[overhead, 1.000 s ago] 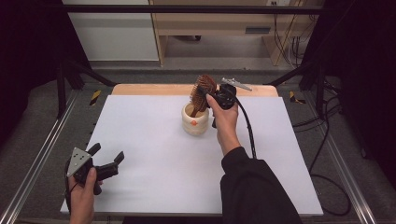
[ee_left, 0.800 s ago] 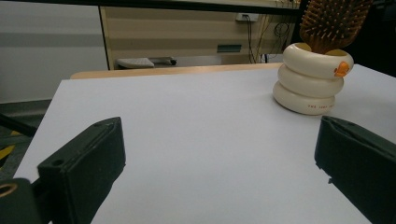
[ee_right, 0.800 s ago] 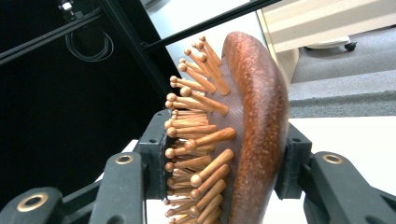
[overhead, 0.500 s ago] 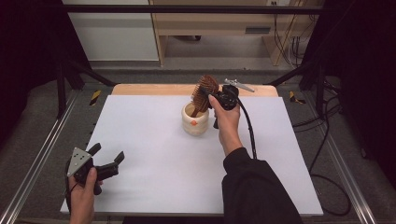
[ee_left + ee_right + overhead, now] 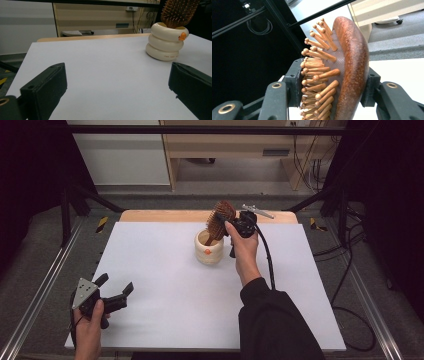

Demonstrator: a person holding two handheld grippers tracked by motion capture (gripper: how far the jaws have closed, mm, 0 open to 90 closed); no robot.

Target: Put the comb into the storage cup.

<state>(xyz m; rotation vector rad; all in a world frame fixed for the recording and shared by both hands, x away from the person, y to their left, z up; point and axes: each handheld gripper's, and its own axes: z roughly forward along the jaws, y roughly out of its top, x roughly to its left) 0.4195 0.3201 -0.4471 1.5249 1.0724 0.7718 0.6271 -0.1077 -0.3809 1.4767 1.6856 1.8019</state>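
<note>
Hairbrush [image 5: 220,218], wooden with ball-tipped pegs, stands tilted with its handle end down inside a cream, ring-stacked ceramic holder [image 5: 209,248] near the far edge of the white surface [image 5: 165,270], about mid-width. At the near left corner, the left hand-held gripper [image 5: 116,291] hovers with jaws spread wide, empty. Right of the holder, the right hand-held gripper [image 5: 332,92] is clenched on the brush head, one jaw against the pegs, the other against the smooth, speckled, rounded back.

Left gripper [image 5: 116,292] low, jaws wide apart, right gripper [image 5: 227,222] raised, clamped
</note>
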